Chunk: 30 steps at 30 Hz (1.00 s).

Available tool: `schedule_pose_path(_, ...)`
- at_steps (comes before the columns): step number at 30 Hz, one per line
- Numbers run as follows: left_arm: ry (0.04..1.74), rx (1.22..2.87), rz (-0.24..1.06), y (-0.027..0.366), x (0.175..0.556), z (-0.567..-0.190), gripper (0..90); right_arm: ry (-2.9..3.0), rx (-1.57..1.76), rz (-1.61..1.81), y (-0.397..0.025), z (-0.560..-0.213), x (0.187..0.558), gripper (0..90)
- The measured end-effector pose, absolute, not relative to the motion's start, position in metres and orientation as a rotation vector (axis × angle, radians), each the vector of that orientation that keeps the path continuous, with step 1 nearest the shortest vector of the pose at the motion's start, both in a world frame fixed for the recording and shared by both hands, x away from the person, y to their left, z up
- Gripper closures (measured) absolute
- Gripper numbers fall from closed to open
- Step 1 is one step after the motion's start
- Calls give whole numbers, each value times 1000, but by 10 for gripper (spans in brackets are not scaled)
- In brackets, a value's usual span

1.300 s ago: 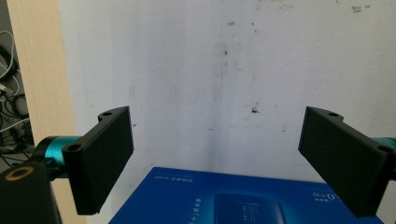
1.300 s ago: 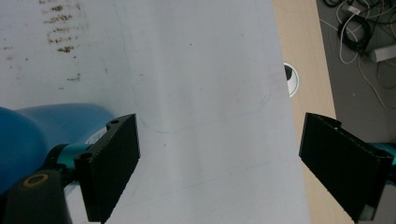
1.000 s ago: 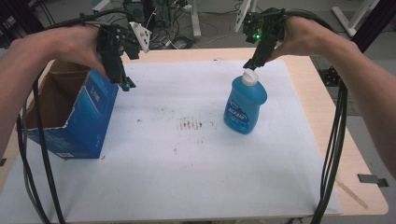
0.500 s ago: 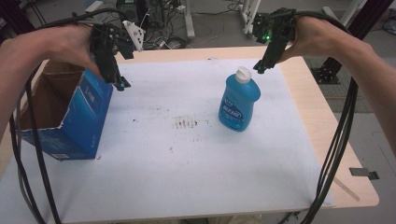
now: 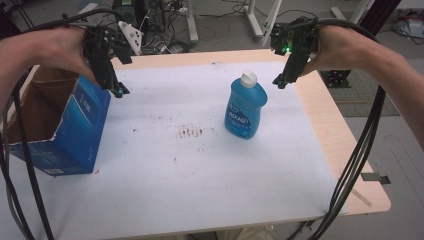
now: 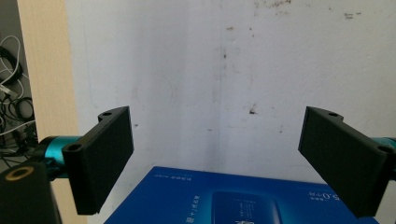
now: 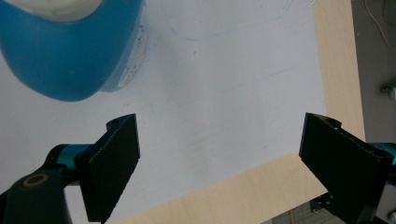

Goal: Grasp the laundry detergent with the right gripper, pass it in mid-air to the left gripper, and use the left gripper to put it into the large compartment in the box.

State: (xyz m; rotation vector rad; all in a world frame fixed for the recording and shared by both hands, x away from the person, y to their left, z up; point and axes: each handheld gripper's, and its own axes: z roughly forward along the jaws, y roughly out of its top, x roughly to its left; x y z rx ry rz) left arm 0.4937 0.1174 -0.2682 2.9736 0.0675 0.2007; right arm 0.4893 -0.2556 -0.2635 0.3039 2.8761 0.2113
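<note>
Both tongs gape empty: left tongs (image 5: 119, 91) above the blue cardboard box (image 5: 75, 131), right tongs (image 5: 281, 81) beside the blue plastic soap bottle (image 5: 245, 108). Slippery, probably heavy; grip its narrow neck.

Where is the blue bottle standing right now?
In the high view, the blue bottle stands upright right of the table's centre, just left of and below the open right gripper.

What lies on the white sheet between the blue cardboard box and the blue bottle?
In the high view, no object lies between the blue cardboard box and the blue plastic bottle; the white sheet shows brown stains.
</note>
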Motion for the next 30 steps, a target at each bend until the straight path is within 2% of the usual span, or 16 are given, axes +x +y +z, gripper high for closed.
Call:
schedule_pose_path(18, 76, 2962, 217, 122, 490, -263, 102, 2923, 373, 197, -268, -285, 447, 115)
schedule_pose_path(30, 75, 2963, 213, 120, 489, -263, 102, 2924, 407, 224, -272, -290, 436, 115)
